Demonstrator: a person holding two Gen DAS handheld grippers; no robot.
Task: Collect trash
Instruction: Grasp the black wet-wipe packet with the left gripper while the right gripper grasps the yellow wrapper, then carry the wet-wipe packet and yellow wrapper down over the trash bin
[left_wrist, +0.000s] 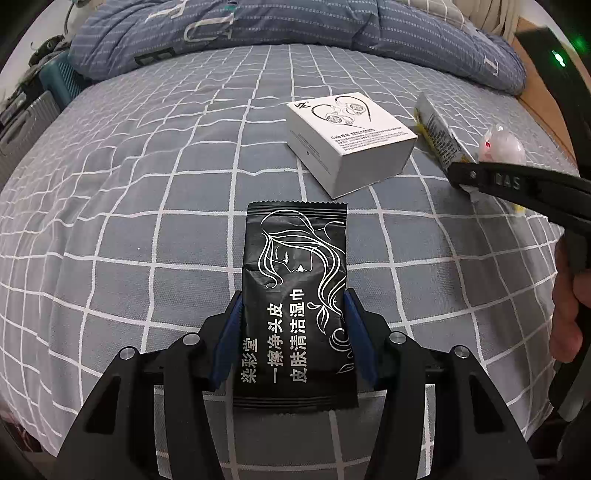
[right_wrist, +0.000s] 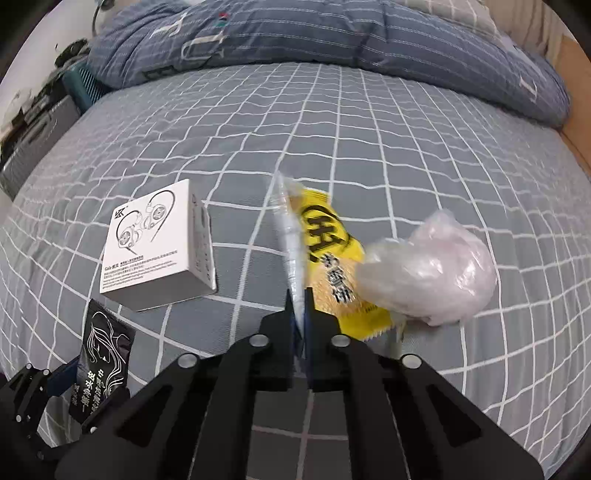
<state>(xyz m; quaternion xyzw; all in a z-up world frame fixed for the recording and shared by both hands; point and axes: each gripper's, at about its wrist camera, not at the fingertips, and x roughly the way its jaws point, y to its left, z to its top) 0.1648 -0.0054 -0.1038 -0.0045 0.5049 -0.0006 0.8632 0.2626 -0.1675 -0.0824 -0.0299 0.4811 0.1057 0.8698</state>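
A black wet-wipe packet (left_wrist: 295, 240) lies on the grey checked bed sheet (left_wrist: 147, 184). My left gripper (left_wrist: 293, 293) is shut on it, blue pads pressing both long sides. The same packet (right_wrist: 103, 362) shows low on the left in the right wrist view. My right gripper (right_wrist: 298, 295) is shut on the silvery edge of a yellow snack wrapper (right_wrist: 332, 258), which stands up on edge. A crumpled clear plastic bag (right_wrist: 432, 269) touches the wrapper's right side. A white earphone box (right_wrist: 155, 251) sits between the two grippers, held by neither.
A blue quilt (left_wrist: 258, 33) is bunched along the bed's far side. A wooden bed frame (left_wrist: 546, 107) runs on the right. Dark clutter and a suitcase (left_wrist: 26, 129) stand past the bed's left edge. A person's hand (left_wrist: 565, 302) holds the right gripper.
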